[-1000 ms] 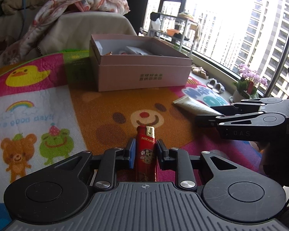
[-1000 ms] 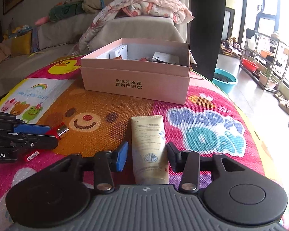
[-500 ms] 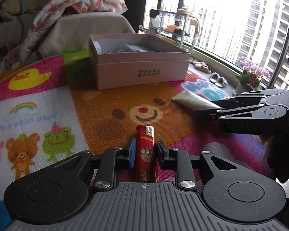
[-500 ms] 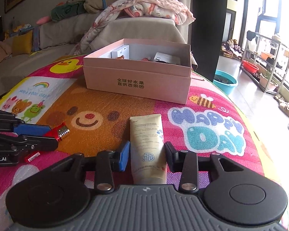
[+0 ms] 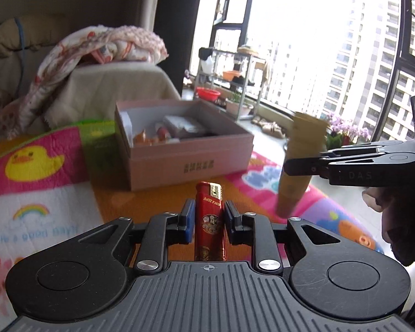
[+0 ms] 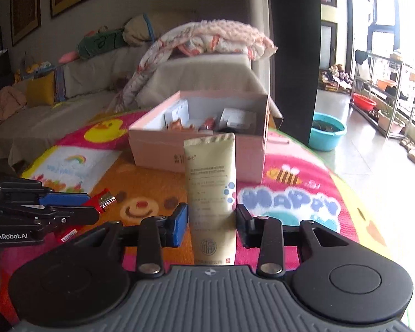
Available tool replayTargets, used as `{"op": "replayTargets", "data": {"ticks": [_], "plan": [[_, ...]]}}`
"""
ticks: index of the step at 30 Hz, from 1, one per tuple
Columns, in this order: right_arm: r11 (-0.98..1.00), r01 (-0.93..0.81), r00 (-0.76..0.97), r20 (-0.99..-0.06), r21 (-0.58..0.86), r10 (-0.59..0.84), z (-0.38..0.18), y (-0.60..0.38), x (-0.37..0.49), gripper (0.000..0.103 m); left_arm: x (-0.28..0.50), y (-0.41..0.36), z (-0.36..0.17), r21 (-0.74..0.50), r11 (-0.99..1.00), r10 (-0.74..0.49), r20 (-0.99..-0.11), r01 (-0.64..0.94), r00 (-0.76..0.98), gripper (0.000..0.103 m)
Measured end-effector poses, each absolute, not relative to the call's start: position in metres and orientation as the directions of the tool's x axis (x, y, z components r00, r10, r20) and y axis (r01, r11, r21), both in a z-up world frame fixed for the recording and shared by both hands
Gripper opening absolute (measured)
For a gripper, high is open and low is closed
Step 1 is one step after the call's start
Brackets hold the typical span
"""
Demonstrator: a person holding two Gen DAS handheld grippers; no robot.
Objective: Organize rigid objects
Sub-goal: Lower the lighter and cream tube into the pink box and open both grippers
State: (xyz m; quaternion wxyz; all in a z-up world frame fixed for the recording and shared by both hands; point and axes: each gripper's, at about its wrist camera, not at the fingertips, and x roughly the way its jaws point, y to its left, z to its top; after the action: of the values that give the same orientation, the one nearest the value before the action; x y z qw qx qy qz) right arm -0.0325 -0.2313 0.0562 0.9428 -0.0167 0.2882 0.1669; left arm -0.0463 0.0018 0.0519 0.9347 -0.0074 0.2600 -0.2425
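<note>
Red plastic, the lighter [image 5: 209, 221] sits pinched upright between the jaws of the left gripper [image 5: 209, 218], metal cap pointing ahead. It looks lifted clear of the mat [image 5: 41, 193], with the box [image 5: 191, 163] a short way beyond. By its look it is light, stiff and smooth-sided, so it could slip or twist if the squeeze loosens; the flat sides at mid-body, where the pads [image 5: 189, 217] now bear, seem the safest hold.

In the right view, the right gripper [image 6: 211, 221] has its jaws closed on the lower body of the tube [image 6: 210, 193], whose crimped end rises in front of the box [image 6: 196, 149]. It probably gives under pressure, being a soft-walled cream tube, so a firm hold low on the body, near the stiffer cap end, should keep it from bending or squirting. Several small items already lie inside the open box, near the mat's far edge.
</note>
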Motion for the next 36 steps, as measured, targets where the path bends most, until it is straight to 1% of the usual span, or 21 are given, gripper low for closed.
{"op": "replayTargets", "data": {"ticks": [1,3,4,7,10,15,19,21,26,29,34,36], "plan": [[0.941,-0.329,0.795,-0.516,0.075,0.319,0.076,-0.235,-0.027,0.018,-0.041,0.001,0.063,-0.135,0.88,-0.464,-0.455,0.456,0.76,0.026],[0.939,-0.333,0.812,-0.483,0.081,0.329,0.092,-0.236,-0.019,0.018,-0.031,0.0,0.081,-0.125,0.878,-0.47,-0.406,0.462,0.784,0.026],[0.939,-0.333,0.812,-0.483,0.081,0.329,0.092,-0.236,-0.019,0.018,-0.027,-0.001,0.089,-0.117,0.88,-0.467,-0.384,0.46,0.796,0.026],[0.946,-0.322,0.852,-0.421,0.047,0.311,0.113,-0.234,-0.013,0.018,-0.022,-0.001,0.101,-0.107,0.882,-0.465,-0.348,0.458,0.814,0.026],[0.94,-0.339,0.853,-0.407,0.046,0.327,0.119,-0.233,-0.014,0.018,-0.021,0.001,0.099,-0.111,0.883,-0.463,-0.355,0.455,0.812,0.026],[0.936,-0.35,0.842,-0.422,0.046,0.336,0.115,-0.232,-0.02,0.017,-0.021,0.003,0.078,-0.16,0.87,-0.487,-0.424,0.466,0.764,0.026],[0.934,-0.353,0.832,-0.438,0.055,0.34,0.112,-0.236,-0.027,0.017,-0.027,0.0,0.064,-0.16,0.853,-0.508,-0.471,0.496,0.721,0.026],[0.934,-0.353,0.832,-0.439,0.051,0.339,0.112,-0.237,-0.029,0.017,-0.027,-0.002,0.061,-0.154,0.85,-0.51,-0.479,0.504,0.714,0.026],[0.932,-0.36,0.835,-0.428,0.048,0.345,0.116,-0.233,-0.022,0.017,-0.006,-0.003,0.071,-0.134,0.862,-0.493,-0.449,0.489,0.745,0.026],[0.927,-0.375,0.843,-0.404,0.033,0.355,0.125,-0.223,-0.003,0.017,0.02,-0.001,0.078,-0.144,0.875,-0.476,-0.431,0.462,0.767,0.026],[0.929,-0.366,0.87,-0.337,0.047,0.36,0.151,-0.195,0.062,0.017,0.072,0.002,0.089,-0.184,0.901,-0.434,-0.396,0.393,0.809,0.026],[0.933,-0.351,0.89,-0.284,0.074,0.357,0.158,-0.187,0.086,0.017,0.097,0.006,0.091,-0.246,0.899,-0.434,-0.387,0.362,0.813,0.026]]}}
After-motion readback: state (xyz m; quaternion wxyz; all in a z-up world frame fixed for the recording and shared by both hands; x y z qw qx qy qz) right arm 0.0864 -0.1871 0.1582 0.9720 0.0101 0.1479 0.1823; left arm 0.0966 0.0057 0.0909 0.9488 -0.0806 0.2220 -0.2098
